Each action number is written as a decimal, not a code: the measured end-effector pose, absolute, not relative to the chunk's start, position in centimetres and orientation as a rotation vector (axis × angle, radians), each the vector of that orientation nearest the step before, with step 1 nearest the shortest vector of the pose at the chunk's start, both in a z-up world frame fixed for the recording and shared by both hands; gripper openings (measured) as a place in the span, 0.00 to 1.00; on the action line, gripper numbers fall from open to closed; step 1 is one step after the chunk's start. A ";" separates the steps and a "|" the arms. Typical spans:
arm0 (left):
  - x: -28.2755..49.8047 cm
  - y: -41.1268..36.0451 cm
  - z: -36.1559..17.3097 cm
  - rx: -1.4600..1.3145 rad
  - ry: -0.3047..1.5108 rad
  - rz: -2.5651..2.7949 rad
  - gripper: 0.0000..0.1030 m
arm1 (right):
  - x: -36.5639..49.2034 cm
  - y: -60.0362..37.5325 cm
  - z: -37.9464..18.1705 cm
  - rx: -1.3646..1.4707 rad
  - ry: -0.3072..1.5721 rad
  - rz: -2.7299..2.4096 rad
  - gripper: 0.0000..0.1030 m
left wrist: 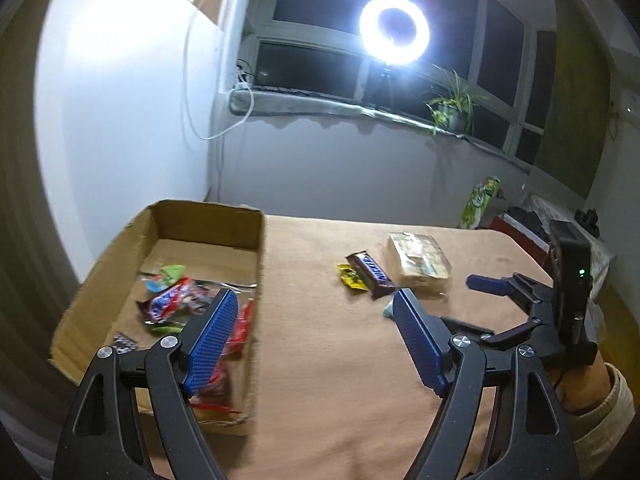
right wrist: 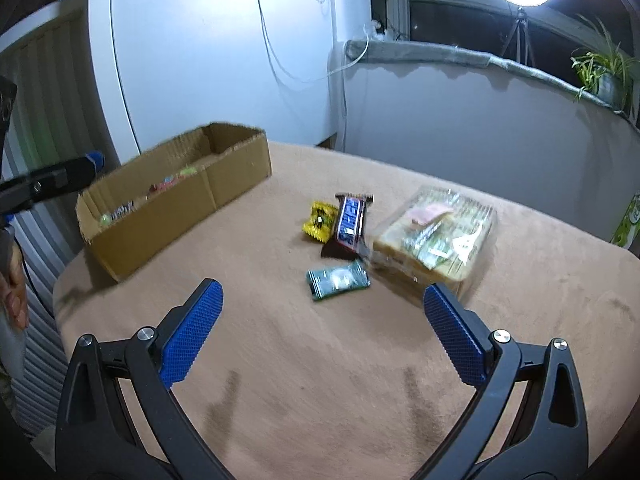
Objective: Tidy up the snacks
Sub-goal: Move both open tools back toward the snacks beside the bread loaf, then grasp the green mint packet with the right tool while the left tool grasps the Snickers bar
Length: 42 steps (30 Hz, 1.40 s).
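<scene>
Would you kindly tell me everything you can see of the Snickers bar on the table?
The Snickers bar is a dark brown glossy wrapper with a blue and white logo and crimped ends. It lies flat and unopened on the tan table cover, right of the cardboard box. A yellow packet sits against one side, and the clear sandwich pack touches or nearly touches its near end.
</scene>
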<state>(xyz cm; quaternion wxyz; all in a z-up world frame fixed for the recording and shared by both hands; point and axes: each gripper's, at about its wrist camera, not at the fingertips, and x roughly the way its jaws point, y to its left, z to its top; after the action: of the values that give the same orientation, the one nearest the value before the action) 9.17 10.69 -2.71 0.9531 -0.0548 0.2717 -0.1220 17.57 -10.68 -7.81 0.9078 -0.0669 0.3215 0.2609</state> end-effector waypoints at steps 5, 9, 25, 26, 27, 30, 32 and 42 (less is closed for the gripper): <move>9.8 8.6 -3.3 -0.101 0.575 -0.288 0.78 | 19.6 -10.6 -9.9 -0.156 0.761 0.562 0.99; 11.1 7.0 -4.4 -0.101 0.616 -0.324 0.78 | 21.6 -10.1 -10.6 -0.185 0.819 0.577 0.99; 21.2 1.9 -8.5 -0.085 0.812 -0.351 0.79 | 24.7 -10.4 -11.8 -0.229 0.876 0.676 0.36; 21.7 1.7 -8.8 -0.085 0.815 -0.357 0.79 | 24.5 -10.7 -11.9 -0.224 0.876 0.680 0.36; 22.0 1.3 -9.0 -0.084 0.821 -0.359 0.79 | 24.4 -10.9 -11.9 -0.222 0.876 0.680 0.36; 22.6 0.1 -9.5 -0.070 0.825 -0.371 0.79 | 23.9 -11.7 -11.9 -0.215 0.876 0.674 0.35; 22.8 -0.7 -9.6 -0.055 0.818 -0.388 0.79 | 23.6 -12.5 -11.9 -0.198 0.876 0.669 0.35; 23.9 -1.0 -10.3 -0.066 0.846 -0.401 0.54 | 23.4 -14.4 -11.8 -0.140 0.872 0.666 0.35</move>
<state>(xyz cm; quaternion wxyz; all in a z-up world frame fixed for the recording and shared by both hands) 23.88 -1.02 -10.33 0.8920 -0.0319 0.4076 -0.1931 23.36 -14.42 -11.82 0.8509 -0.0664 0.4140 0.3165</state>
